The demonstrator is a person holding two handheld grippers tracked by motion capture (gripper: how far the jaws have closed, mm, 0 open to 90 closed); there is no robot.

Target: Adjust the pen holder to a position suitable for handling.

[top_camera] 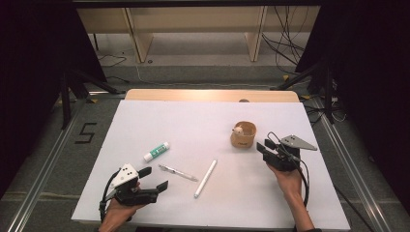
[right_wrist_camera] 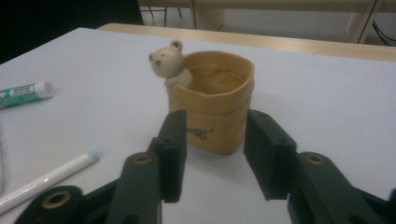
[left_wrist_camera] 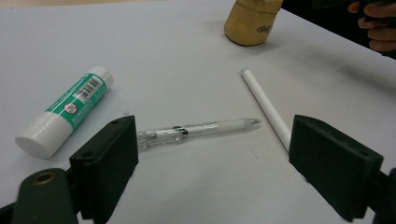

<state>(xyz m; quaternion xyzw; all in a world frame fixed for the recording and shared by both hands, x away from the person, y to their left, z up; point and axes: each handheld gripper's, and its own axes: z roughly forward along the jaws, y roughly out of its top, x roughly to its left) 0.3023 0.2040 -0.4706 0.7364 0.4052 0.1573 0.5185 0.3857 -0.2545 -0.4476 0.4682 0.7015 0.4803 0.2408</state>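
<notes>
My right gripper sits at the near side of the tan cup, jaws partway apart and straddling its lower wall. I can't tell for sure whether the pads press on it; a thin gap seems to show on both sides, so I call it not gripped. The high view puts the cup toward the right edge of the table, around mid-depth, upright, with the right gripper just beside it.

Handling guess: the cup looks like soft silicone or thin flexible material with a rolled-over rim, light and empty inside as far as I see. The wall will likely dent under a hard squeeze, so close gently. A small bear figure perches on the rim's left side; it could snag or tip the cup off balance, so I'd keep off it. Best hold: low on the body across the flat printed face, or pinch one wall at the rim opposite the bear. The surface looks matte, so probably grippy, not slick.

My left gripper rests near the front-left corner of the table, jaws wide apart, nothing in them. Ahead of it lie a clear pen, a white stick and a glue stick, all apart from the cup.
</notes>
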